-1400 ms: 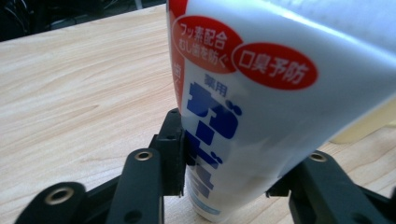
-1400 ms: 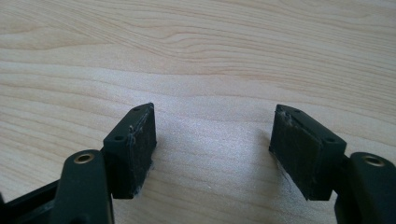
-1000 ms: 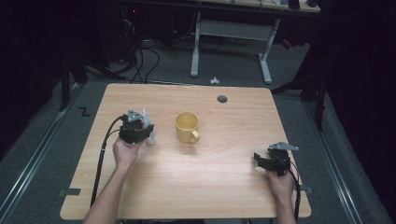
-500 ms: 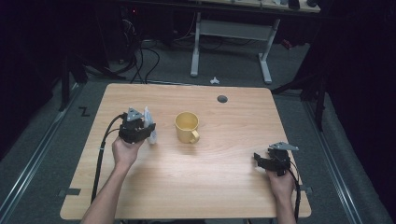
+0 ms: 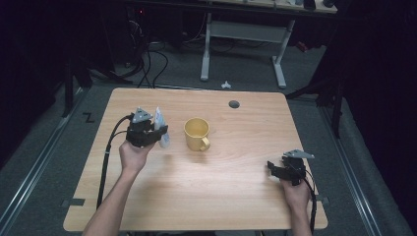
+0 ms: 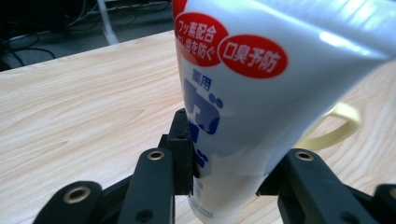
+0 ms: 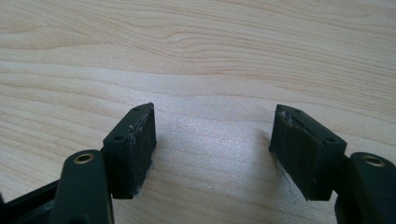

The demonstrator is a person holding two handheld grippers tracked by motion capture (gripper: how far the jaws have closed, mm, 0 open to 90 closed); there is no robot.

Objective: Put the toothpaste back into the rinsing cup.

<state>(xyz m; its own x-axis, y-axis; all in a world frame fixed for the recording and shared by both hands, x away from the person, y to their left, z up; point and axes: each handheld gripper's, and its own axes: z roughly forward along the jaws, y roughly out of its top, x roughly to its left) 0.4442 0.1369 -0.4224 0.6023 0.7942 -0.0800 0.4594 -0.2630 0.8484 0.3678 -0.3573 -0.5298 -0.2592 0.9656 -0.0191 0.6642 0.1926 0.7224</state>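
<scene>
High view: left gripper (image 5: 156,132) sits at about 9 o'clock of the table (image 5: 231,206), held in the left hand (image 5: 134,156). Its jaws are clamped on a white toothpaste tube (image 5: 160,126), which stands roughly upright between them. Yellow mug (image 5: 196,133) stands just beside the tube, on its 3 o'clock side, handle pointing toward 5 o'clock; tube and mug are apart. Right gripper (image 5: 273,169) rests near the table's 4 o'clock edge, in the right hand (image 5: 295,192), well apart from the mug.

Left gripper view: both black pads press the tube (image 6: 243,107) from either side, low on its body. White tube, red ovals with print at 12 o'clock, blue lettering below. Mug handle (image 6: 336,128) shows at 3 o'clock behind the tube. Whether the tube's lower end touches the wood, cannot tell.

Right gripper view: jaws stand spread wide, nothing between them, bare wood grain (image 7: 210,70) underneath. Pads (image 7: 142,140) look scuffed.
</scene>
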